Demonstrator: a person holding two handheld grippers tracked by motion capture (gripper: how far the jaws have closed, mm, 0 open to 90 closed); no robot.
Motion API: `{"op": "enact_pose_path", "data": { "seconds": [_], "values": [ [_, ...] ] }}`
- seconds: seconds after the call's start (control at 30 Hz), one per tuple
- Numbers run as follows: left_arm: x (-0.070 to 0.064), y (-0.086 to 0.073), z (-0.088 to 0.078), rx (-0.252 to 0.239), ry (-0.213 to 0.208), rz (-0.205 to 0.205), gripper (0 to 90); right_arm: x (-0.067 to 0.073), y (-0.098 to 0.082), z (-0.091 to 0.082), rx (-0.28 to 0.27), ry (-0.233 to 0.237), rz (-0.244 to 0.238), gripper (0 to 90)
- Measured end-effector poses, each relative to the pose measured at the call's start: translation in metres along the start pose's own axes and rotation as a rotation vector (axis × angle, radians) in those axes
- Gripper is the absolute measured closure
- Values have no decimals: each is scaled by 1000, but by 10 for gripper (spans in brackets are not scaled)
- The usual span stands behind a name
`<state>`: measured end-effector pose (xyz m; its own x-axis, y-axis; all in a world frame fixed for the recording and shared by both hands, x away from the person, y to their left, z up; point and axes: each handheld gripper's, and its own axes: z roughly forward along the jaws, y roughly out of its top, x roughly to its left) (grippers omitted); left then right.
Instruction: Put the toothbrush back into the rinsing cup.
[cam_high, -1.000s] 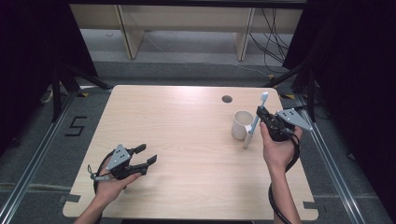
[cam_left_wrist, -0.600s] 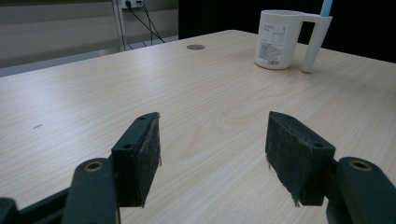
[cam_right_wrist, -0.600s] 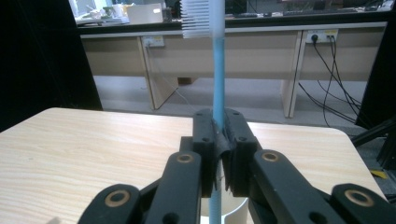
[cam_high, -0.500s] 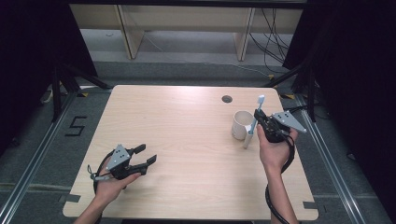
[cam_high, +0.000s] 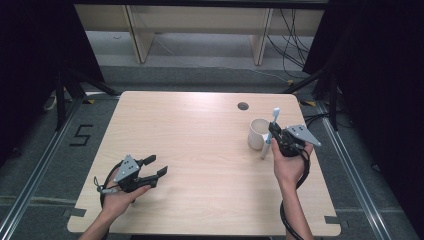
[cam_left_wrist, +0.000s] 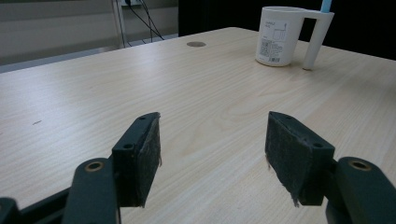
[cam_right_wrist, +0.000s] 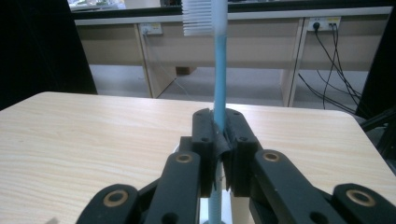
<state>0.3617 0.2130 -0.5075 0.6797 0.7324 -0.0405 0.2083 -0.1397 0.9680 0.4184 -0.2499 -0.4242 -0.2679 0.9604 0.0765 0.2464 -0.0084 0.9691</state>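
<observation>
Lowered since a second ago, the right gripper (cam_high: 272, 136) has brought its toothbrush (cam_high: 270, 131) down beside the mug (cam_high: 258, 134).

Its jaws are clamped tight on the blue-and-white handle, and the right gripper view shows the toothbrush (cam_right_wrist: 219, 84) standing upright between the pads with the white bristle head at twelve o'clock. From above, the brush leans slightly, bristles up, and its lower end is just off the mug's three o'clock side; whether it touches the table (cam_high: 200, 150) cannot be told. The white mug stands upright toward the table's three o'clock edge, with a small round hole (cam_high: 243, 106) in the tabletop at its eleven o'clock. At about seven o'clock on the table the left gripper (cam_high: 154, 167) has kept its place, jaws spread wide on nothing and aimed across the wood at the mug (cam_left_wrist: 278, 35).
</observation>
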Motion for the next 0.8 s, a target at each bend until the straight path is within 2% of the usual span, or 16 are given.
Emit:
{"op": "enact_pose_path", "data": {
  "seconds": [0.03,0.07,0.23,0.27,0.3,0.37,0.4,0.43,0.47,0.5,0.53,0.57,0.67,0.77,0.8],
  "values": [
    [0,0,0,-1,0,0,352,1,-1,0,7,-2,13,845],
    [0,0,0,-1,0,-1,352,2,-1,0,9,-15,9,845],
    [-1,0,0,0,-2,-1,352,5,-4,1,-4,-16,-18,844],
    [-1,-1,0,1,-2,-2,352,5,-5,2,2,5,-11,843],
    [-1,-1,0,1,-2,-2,352,6,-7,2,0,-13,-20,839],
    [-1,-1,0,2,-2,-3,352,6,-8,2,14,-11,-17,836],
    [-1,-1,0,1,-3,-4,352,8,-10,2,19,-21,7,836],
    [-1,-1,0,2,-5,-3,352,6,-11,3,15,-16,-24,835],
    [-1,-1,0,2,-5,-1,352,6,-12,3,16,-8,-20,834],
    [-1,-1,0,1,-5,-1,352,6,-13,3,21,-21,-33,835],
    [-1,-1,0,1,-5,-1,352,8,-15,3,26,-21,-13,835],
    [-1,-1,0,1,-4,-1,352,6,-16,4,12,-30,-37,836],
    [-1,-1,0,2,-4,1,352,6,-17,4,21,-16,-21,836],
    [-1,-2,2,-12,-13,-3,352,5,-19,2,29,-30,-20,837],
    [-2,-2,3,-14,-11,-4,352,4,-20,2,24,-34,-34,836]
  ]
}}
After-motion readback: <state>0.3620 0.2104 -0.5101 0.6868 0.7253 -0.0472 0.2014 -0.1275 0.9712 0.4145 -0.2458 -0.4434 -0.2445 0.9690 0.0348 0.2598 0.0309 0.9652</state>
